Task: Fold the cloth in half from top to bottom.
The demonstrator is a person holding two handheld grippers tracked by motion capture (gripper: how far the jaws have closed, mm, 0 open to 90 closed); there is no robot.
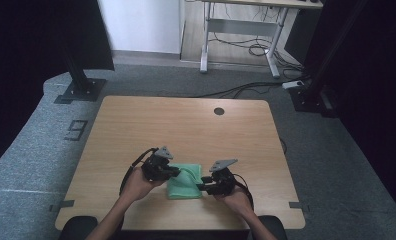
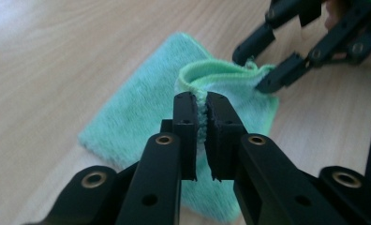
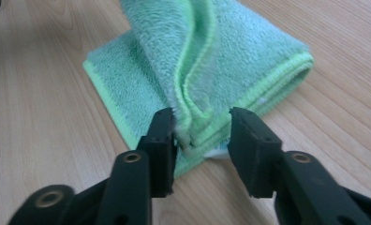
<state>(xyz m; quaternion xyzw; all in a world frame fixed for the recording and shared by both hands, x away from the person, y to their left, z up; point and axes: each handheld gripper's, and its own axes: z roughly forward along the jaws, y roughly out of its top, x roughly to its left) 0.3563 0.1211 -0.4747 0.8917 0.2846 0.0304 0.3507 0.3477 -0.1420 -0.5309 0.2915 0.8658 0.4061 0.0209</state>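
Green cloth (image 1: 184, 183) folded, lying on wooden table (image 1: 186, 125) near the near edge, between both grippers; one hemmed edge lifted off the lower layers. Left gripper (image 1: 172, 171) at cloth's left side, jaws clamped tight on raised hem, fabric pinched between pads (image 2: 187, 122). Right gripper (image 1: 202, 186) at cloth's right side, jaws partly apart, straddling bunched folds (image 3: 200, 117); left pad touching fabric, right pad clear of it, no grip. Round grommet hole (image 1: 219, 111) at far side of table, well apart from cloth
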